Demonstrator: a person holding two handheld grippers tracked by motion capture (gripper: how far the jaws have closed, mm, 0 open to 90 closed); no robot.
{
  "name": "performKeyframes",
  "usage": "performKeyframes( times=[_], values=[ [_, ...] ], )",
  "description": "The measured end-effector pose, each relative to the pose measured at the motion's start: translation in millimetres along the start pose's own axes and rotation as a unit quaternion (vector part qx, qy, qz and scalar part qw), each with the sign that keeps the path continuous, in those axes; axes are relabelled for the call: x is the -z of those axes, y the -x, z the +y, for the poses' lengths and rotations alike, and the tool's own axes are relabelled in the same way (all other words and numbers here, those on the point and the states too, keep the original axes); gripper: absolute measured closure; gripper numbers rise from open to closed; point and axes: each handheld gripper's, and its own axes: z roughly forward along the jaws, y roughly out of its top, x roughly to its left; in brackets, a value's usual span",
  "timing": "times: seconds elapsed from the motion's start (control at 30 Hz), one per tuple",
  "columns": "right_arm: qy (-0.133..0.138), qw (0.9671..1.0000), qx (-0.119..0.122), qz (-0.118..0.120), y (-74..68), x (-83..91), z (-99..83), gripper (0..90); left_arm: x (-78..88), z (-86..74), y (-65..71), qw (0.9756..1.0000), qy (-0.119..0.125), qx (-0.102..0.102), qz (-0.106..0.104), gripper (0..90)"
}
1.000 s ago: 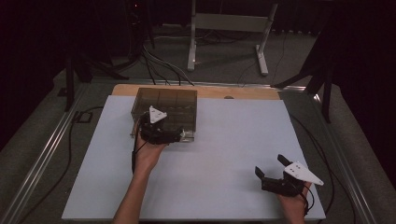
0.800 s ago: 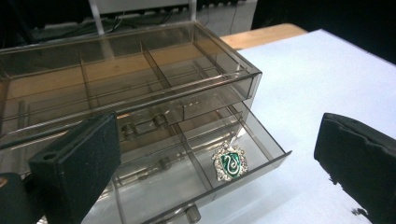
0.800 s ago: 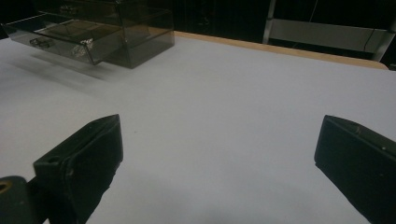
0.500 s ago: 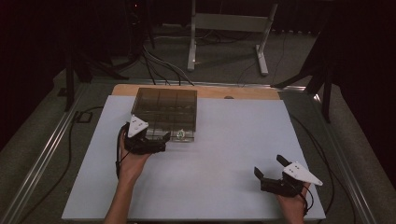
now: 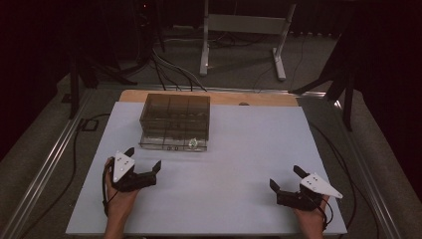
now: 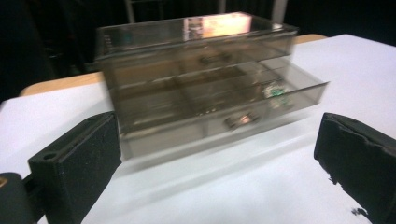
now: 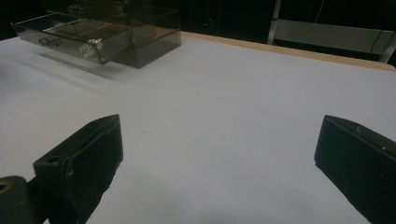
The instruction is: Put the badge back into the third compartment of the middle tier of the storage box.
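A smoky clear drawer box (image 5: 174,114) stands at the table's back left. Its bottom drawer (image 5: 171,144) is pulled out a little, and a small shiny object (image 5: 193,143) lies in the drawer's right corner. My left gripper (image 5: 144,157) is open on the table in front of the box, apart from it, holding nothing. In the left gripper view the box (image 6: 196,79), drawer (image 6: 219,119) and shiny object (image 6: 274,91) sit beyond the left gripper (image 6: 219,135). My right gripper (image 5: 285,177) rests open and empty at the near right. In its own view the right gripper (image 7: 222,130) faces bare table, with the box (image 7: 116,28) far left.
The white table top (image 5: 249,149) has a wooden strip (image 5: 259,99) along its far edge. Behind it stands a metal stand (image 5: 244,30). Cables (image 5: 169,69) lie on the dark floor, and a rail (image 5: 45,169) runs along the table's left side.
My left gripper has drawn back from the front of the drawer box toward the near left of the table. The right gripper has stayed where it was.
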Motion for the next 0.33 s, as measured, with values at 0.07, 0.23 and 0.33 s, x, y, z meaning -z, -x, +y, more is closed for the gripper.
performKeyframes(
  times=[0.07,0.23,0.33],
  values=[
    [-0.001,1.0,0.001,0.0,-0.2,-0.5,0.1,1.1,10.8,-10.2,-5.4,0.9997,0.006,0.017,0.013,1.7],
    [-0.002,1.0,0.0,0.001,-0.4,-0.4,0.6,1.1,15.6,-19.7,-10.0,0.9995,-0.004,0.027,0.013,1.7],
    [-0.006,1.0,0.0,0.001,-0.2,-0.5,0.1,1.1,15.4,-20.0,-9.8,0.9997,-0.006,0.023,0.011,1.7]
  ],
)
